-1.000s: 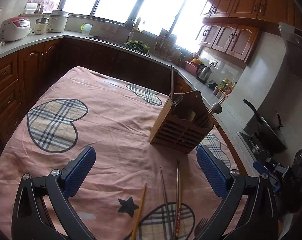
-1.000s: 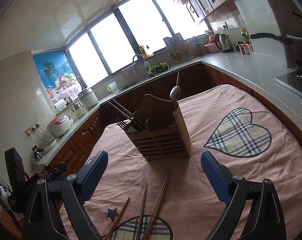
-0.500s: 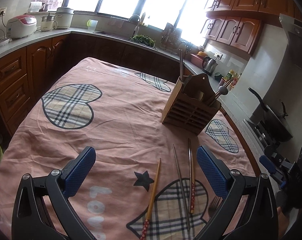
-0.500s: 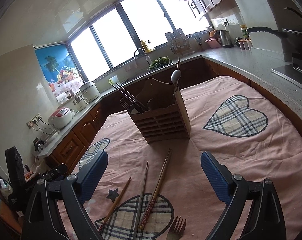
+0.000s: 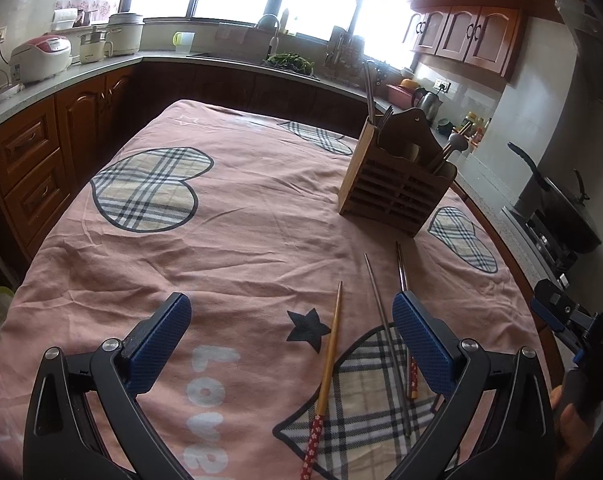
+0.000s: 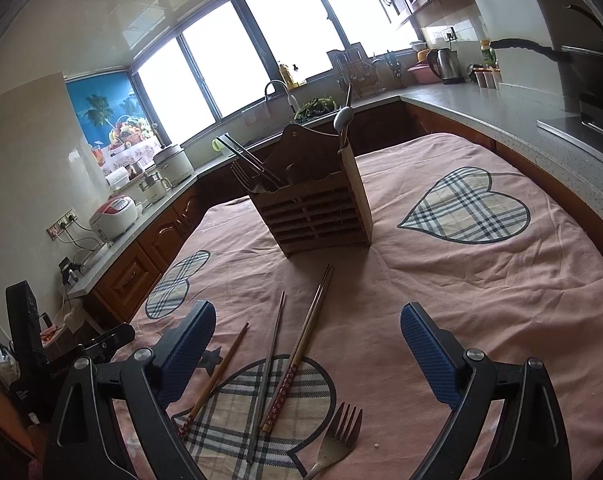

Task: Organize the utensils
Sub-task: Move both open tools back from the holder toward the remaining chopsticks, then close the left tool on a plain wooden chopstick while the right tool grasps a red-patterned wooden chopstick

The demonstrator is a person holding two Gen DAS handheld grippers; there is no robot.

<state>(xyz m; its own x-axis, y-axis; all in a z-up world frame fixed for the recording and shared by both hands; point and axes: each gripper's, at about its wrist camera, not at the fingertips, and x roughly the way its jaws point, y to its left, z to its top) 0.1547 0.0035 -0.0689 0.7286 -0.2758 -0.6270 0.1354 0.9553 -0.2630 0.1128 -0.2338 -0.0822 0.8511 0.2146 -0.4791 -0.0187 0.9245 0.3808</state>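
A slatted wooden utensil holder (image 5: 397,188) (image 6: 317,212) stands on the pink cloth, with chopsticks, a fork and a spoon sticking out of it. In front of it lie a wooden chopstick (image 5: 328,354) (image 6: 217,374), a metal chopstick (image 5: 383,320) (image 6: 269,364) and another wooden chopstick with a red patterned end (image 5: 405,304) (image 6: 301,344). A wooden fork (image 6: 337,436) lies nearest in the right wrist view. My left gripper (image 5: 291,340) and right gripper (image 6: 307,354) hover above these loose pieces, both open and holding nothing.
The pink tablecloth (image 5: 229,232) with plaid hearts covers the table. Wooden cabinets and a grey counter (image 6: 501,108) wrap around it. A rice cooker (image 5: 41,58) stands at the left, a wok (image 5: 561,208) on the stove at the right. A hand (image 5: 569,416) holds the other gripper.
Both grippers have pulled back from the holder and tipped down, so more of the loose chopsticks and the fork have come into view. The jaws stayed open.
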